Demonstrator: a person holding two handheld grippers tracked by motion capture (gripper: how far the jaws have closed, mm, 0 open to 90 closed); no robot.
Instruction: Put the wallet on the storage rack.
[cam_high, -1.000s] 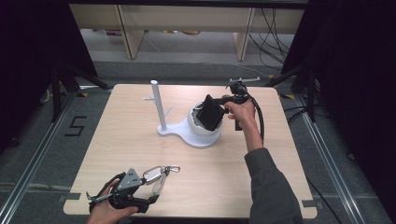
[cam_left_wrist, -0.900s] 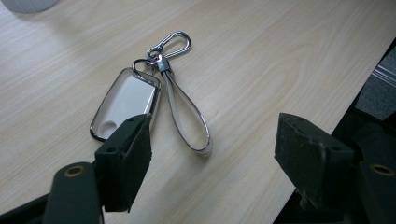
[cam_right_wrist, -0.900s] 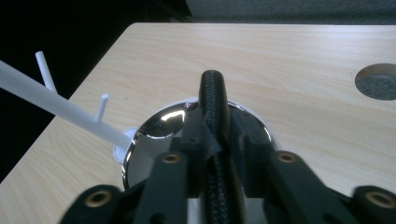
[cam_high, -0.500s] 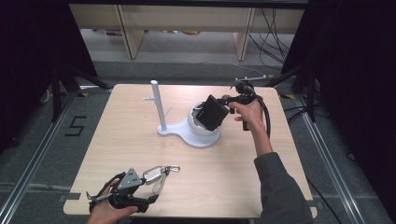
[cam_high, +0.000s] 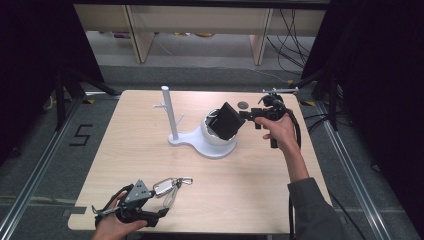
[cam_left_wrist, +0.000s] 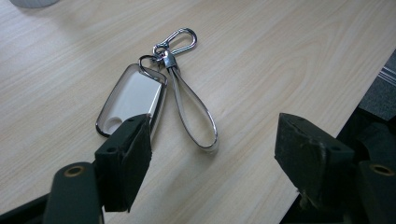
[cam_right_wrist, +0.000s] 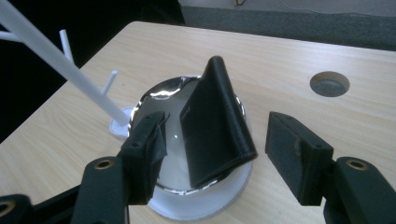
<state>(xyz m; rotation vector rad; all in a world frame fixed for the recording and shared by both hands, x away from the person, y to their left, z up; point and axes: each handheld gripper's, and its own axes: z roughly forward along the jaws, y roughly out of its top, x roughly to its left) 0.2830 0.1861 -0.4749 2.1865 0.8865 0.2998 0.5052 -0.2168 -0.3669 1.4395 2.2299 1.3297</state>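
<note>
While the right gripper (cam_right_wrist: 212, 154) hangs jaws apart around the black wallet (cam_right_wrist: 215, 122) propped upright in the bowl (cam_right_wrist: 201, 205), the left gripper (cam_left_wrist: 212, 158), also spread, sits just short of the key fob (cam_left_wrist: 133, 100).

Black wallet (cam_high: 227, 120), folded, propped tilted on edge inside shiny bowl (cam_high: 210, 132) of white stand (cam_high: 192, 142). Silver-framed white key fob (cam_left_wrist: 133, 100) with strap loop (cam_left_wrist: 194, 114) and carabiner clip (cam_left_wrist: 177, 39), flat near worktop's front edge.
</note>
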